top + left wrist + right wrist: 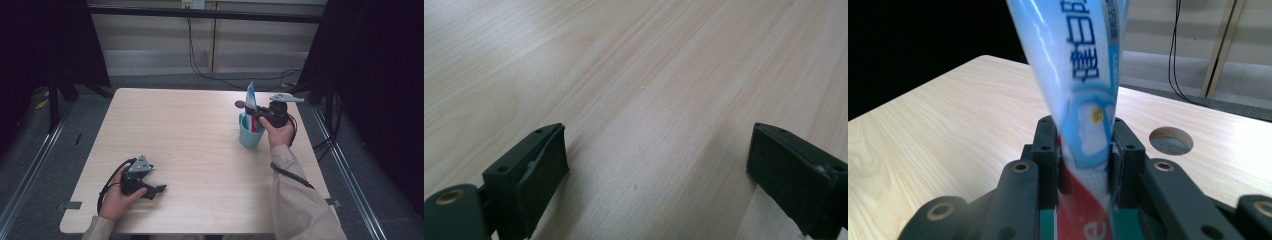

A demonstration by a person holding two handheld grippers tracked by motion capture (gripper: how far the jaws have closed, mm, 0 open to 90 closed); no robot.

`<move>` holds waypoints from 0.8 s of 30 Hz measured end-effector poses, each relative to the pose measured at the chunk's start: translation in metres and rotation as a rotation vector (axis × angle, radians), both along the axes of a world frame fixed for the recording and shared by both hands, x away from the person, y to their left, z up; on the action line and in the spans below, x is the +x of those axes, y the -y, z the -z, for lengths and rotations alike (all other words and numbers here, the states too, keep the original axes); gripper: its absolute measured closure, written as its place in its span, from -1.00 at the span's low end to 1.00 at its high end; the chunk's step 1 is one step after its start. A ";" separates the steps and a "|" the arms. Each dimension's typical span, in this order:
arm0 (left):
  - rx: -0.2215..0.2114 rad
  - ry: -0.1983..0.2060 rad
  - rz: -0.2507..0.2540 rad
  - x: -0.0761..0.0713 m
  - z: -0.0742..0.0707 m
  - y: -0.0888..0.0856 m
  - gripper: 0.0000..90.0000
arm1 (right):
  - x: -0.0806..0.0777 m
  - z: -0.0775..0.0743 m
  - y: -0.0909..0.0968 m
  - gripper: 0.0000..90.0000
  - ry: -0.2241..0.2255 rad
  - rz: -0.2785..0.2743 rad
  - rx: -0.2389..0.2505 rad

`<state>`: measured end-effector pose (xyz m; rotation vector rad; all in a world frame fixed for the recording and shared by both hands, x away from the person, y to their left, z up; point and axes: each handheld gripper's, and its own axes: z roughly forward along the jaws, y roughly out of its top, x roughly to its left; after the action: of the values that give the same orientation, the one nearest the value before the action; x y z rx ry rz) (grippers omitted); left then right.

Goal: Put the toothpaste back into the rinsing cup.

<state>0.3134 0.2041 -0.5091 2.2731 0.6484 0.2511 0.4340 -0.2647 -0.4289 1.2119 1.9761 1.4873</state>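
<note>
High view: pale wooden table [200, 150]; grey floor [30, 165]; dark curtains [385, 75] flanking.

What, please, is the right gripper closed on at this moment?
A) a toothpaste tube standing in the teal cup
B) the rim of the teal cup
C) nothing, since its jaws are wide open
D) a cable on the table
A: in the right gripper view the right gripper pinches the blue, white and red toothpaste tube from both sides, and the high view shows the tube standing upright in the teal cup.
</note>
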 end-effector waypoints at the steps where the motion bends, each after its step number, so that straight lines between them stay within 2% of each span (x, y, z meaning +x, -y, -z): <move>1: 0.000 0.000 0.000 0.000 0.000 0.000 -0.80 | -0.001 0.001 0.001 0.57 0.000 0.000 -0.001; 8: 0.000 0.000 0.000 0.000 0.000 0.000 -0.80 | -0.006 0.007 0.005 0.57 -0.017 0.005 -0.008; 24: 0.000 0.000 0.001 0.000 0.000 0.000 -0.80 | -0.012 0.005 0.011 0.56 -0.026 0.010 -0.016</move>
<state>0.3133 0.2040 -0.5091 2.2735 0.6479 0.2504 0.4225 -0.2753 -0.4342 1.2390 1.9914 1.4552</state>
